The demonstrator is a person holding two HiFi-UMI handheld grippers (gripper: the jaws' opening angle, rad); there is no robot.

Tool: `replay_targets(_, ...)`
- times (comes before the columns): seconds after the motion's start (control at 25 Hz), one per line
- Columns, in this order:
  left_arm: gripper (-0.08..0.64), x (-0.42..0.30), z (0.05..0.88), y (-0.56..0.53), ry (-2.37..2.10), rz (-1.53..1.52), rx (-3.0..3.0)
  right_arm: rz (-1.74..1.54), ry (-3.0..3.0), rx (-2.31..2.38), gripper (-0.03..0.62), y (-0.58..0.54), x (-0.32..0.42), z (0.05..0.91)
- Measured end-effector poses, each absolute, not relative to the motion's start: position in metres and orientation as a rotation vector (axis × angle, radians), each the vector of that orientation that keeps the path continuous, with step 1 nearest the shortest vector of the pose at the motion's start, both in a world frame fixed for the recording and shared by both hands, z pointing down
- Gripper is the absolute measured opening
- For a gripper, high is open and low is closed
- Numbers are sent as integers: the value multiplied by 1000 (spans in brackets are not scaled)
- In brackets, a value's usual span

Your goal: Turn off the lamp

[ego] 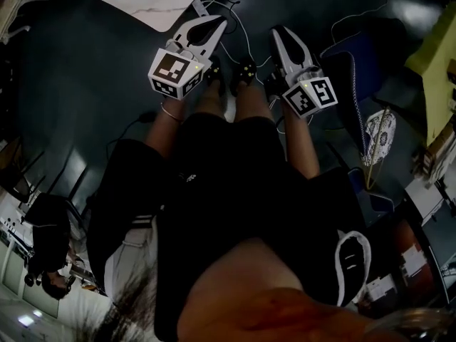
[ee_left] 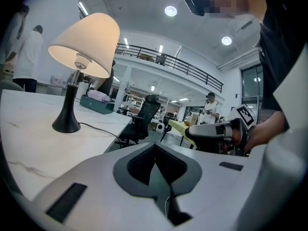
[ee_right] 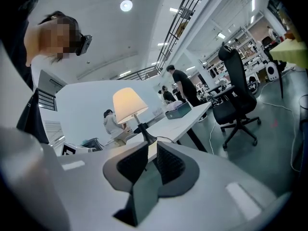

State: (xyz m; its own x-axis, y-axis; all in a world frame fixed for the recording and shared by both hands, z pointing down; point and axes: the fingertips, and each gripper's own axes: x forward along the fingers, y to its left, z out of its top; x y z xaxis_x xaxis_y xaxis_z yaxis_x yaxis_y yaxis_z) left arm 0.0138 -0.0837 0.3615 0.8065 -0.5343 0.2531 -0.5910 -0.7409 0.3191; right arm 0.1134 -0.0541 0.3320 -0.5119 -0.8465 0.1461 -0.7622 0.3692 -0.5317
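Observation:
The lamp [ee_left: 86, 42] stands lit on the white table [ee_left: 29, 148], with a cream shade, a black stem and a black base [ee_left: 66, 124]. Its cord [ee_left: 98, 130] trails to the right over the tabletop; no switch shows. From the right gripper view the lamp [ee_right: 129, 105] glows farther off, just above the jaws. My left gripper [ee_left: 155, 147] is shut and empty, well short of the lamp. My right gripper [ee_right: 150, 149] is open by a narrow slit, nothing in it. In the head view both, the left gripper [ego: 212, 27] and the right gripper [ego: 279, 34], hover over the person's legs near the table corner [ego: 164, 9].
A black office chair [ee_right: 236, 97] stands by the table's far end, and a green box [ee_left: 96, 103] lies on the table behind the lamp. White cables [ego: 242, 27] run over the dark floor. People stand beyond the table. A yellow table [ego: 434, 55] is at the right.

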Motion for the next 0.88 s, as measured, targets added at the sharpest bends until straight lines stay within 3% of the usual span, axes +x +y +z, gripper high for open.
replay_targets(0.36,6,26,390,-88,-988,197,2543,-923,2570,-1394,32,-74,114,382)
replay_targets(0.72,6,28,419,-99,-1079,179,2554,-986,2546,-1461,80,-106,115,439)
replay_targets(0.88,6,27,439,-103,-1121,213,2525,-1017,2528,-1520,143,-121,117,467)
